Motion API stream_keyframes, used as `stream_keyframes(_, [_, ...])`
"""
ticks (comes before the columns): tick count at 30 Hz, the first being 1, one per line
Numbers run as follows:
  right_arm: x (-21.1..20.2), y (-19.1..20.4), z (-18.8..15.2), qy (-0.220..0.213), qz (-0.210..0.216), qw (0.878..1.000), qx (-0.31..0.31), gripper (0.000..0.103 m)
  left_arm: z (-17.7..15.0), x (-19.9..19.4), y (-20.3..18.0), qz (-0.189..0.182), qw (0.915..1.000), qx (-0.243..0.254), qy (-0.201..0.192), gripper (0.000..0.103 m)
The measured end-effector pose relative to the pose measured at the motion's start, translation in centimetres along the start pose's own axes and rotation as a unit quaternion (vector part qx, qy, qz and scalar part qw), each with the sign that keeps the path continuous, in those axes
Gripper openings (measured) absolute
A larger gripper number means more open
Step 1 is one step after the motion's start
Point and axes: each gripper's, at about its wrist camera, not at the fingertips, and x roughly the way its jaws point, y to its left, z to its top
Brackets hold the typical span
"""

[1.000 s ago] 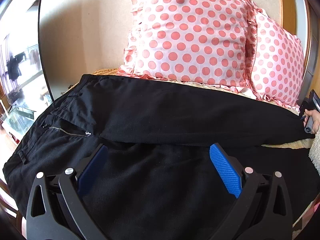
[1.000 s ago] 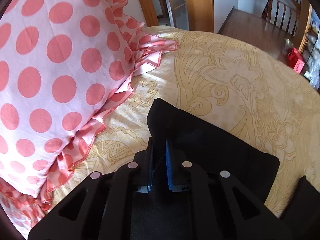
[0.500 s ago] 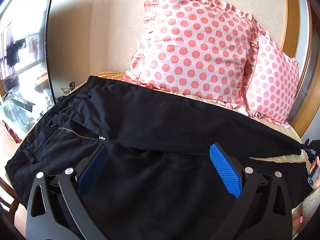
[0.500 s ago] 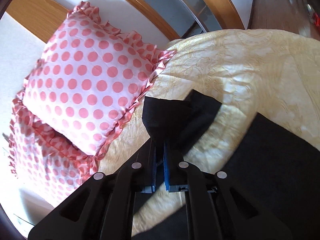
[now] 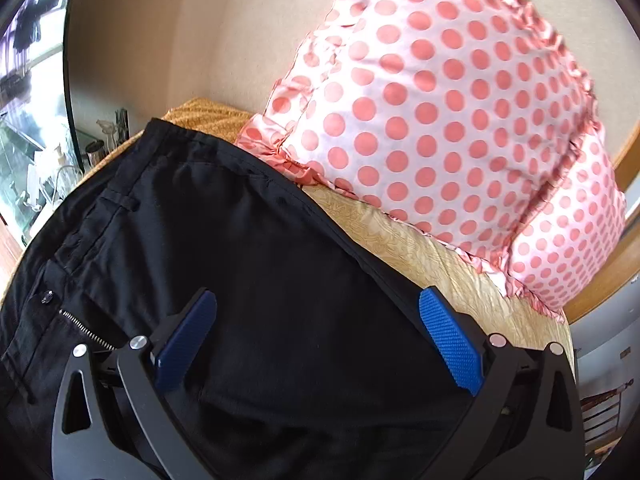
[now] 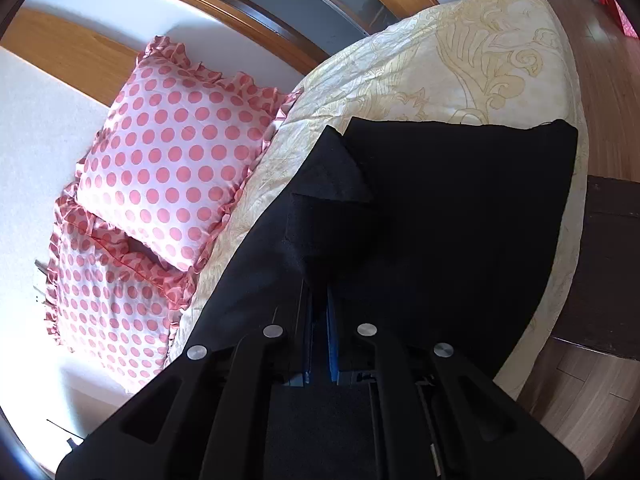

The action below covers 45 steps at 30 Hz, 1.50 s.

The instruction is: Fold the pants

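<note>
Black pants point(image 5: 256, 264) lie spread on the bed, waistband, button and zipper point(image 5: 86, 332) at the left. My left gripper point(image 5: 316, 340) is open, its blue pads wide apart just above the seat of the pants, holding nothing. My right gripper point(image 6: 320, 312) is shut on the hem end of one pant leg point(image 6: 332, 184) and holds it lifted over the other leg point(image 6: 460, 208), which lies flat on the bedspread.
Two pink polka-dot pillows point(image 5: 440, 112) point(image 6: 176, 152) lean against the wall at the head of the bed. The yellow patterned bedspread point(image 6: 460, 52) runs to the bed edge, with wooden floor point(image 6: 612, 92) and a dark bench point(image 6: 600, 264) beyond. A mirror point(image 5: 28, 92) stands at left.
My right gripper has lifted the leg hem and carried it over the other leg. My left gripper has moved closer to the pants and tilted; it stays open.
</note>
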Motion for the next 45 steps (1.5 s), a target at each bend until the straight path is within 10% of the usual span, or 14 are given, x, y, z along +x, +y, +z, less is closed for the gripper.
stream_keyframes(16, [-1.2, 1.8, 1.3, -0.007, -0.007, 0.998, -0.069, 0.007, 10.0, 14.8, 4.5, 0.147, 0.9741, -0.137, 0.103, 0.074])
stream_keyframes(20, [-1.0, 1.6, 1.4, -0.007, -0.007, 0.997, -0.071, 0.007, 10.3, 14.2, 6.5, 0.149, 0.9678, -0.186, 0.080, 0.043])
stream_keyframes(23, [-0.9, 1.6, 1.6, -0.010, -0.007, 0.997, -0.074, 0.007, 9.5, 12.8, 8.5, 0.073, 0.9690, -0.228, 0.059, 0.009])
stream_keyframes(38, [-3.4, 4.0, 4.4, -0.047, 0.048, 0.994, -0.092, 0.007, 0.7, -8.2, 8.8, -0.035, 0.9861, -0.149, -0.065, 0.004])
stream_keyframes(45, [-6.8, 3.9, 6.2, -0.078, 0.062, 0.991, -0.088, 0.007, -9.6, -16.7, 10.0, -0.036, 0.9850, -0.129, -0.109, 0.004])
